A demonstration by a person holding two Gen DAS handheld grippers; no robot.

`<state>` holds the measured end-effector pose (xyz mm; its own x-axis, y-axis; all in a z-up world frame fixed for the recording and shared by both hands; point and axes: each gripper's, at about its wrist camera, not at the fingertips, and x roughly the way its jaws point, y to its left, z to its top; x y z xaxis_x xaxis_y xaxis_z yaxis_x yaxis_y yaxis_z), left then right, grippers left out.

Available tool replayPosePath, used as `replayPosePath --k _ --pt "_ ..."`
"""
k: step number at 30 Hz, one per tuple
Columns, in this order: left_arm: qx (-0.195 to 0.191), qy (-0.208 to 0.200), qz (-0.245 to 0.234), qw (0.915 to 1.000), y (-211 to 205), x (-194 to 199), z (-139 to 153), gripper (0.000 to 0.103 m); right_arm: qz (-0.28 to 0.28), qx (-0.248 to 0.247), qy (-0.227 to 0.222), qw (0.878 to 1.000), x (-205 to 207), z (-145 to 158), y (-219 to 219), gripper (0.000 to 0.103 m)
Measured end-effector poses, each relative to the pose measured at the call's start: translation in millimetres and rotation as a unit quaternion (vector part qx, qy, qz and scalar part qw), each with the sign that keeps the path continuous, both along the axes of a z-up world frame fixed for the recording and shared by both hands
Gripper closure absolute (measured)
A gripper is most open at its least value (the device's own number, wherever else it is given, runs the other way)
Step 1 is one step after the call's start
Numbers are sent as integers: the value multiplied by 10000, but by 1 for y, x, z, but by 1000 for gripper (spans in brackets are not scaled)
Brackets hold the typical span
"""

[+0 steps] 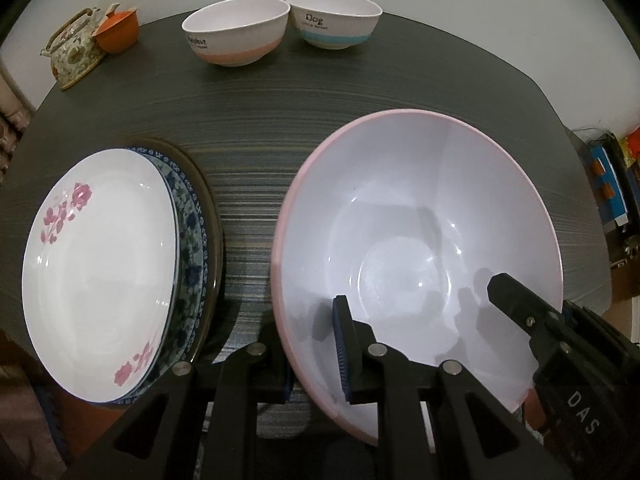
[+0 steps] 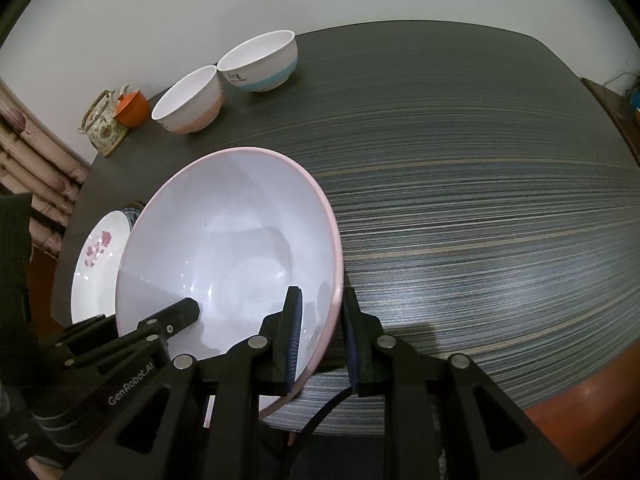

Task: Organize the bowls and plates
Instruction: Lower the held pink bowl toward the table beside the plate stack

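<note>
A large white bowl with a pink rim [image 1: 420, 220] [image 2: 224, 240] hangs tilted over the near part of the dark striped table [image 1: 320, 100] [image 2: 480, 200], held from both sides. My left gripper [image 1: 312, 360] is shut on its near left rim, one pad inside and one outside. My right gripper [image 2: 323, 336] is shut on the opposite rim in the same way. A stack of plates [image 1: 100, 272] [image 2: 100, 264] lies to the left, a white plate with pink flowers on top of a blue-patterned one. Two small white bowls, one pink-banded [image 1: 236, 32] [image 2: 188, 100] and one blue-banded [image 1: 336, 20] [image 2: 260, 60], stand at the far edge.
A flowered teapot [image 1: 72, 52] [image 2: 104, 124] and an orange cup [image 1: 120, 32] [image 2: 132, 108] sit at the far left corner by the white wall. Boxes and clutter [image 1: 608, 184] lie beyond the table's right edge. The table's right half shows bare striped surface.
</note>
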<state>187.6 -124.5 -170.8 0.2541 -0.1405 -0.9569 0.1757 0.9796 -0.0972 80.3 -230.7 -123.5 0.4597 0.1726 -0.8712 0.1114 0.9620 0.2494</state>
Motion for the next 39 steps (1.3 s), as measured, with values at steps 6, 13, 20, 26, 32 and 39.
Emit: replayPosePath --k 6,13,20,26,32,39 --pt "-14 1 -15 10000 1 4 -1 86 -34 -26 -7 10000 0 0 0 84" --pt "-15 15 -9 10000 3 5 0 86 -58 -6 -40 10000 1 1 0 83" --pt "-3 -36 54 10000 5 5 5 86 -57 62 -134 9999 -2 5 -2 76" --pt "22 -35 100 9999 9 3 8 81 -100 48 -171 9998 -4 8 -3 69" --pt "29 -56 96 9999 12 -3 14 81 -172 75 -231 9996 -4 10 -5 69" --pt "25 -165 112 9998 15 -4 20 77 -225 92 -279 9993 -5 11 -8 64"
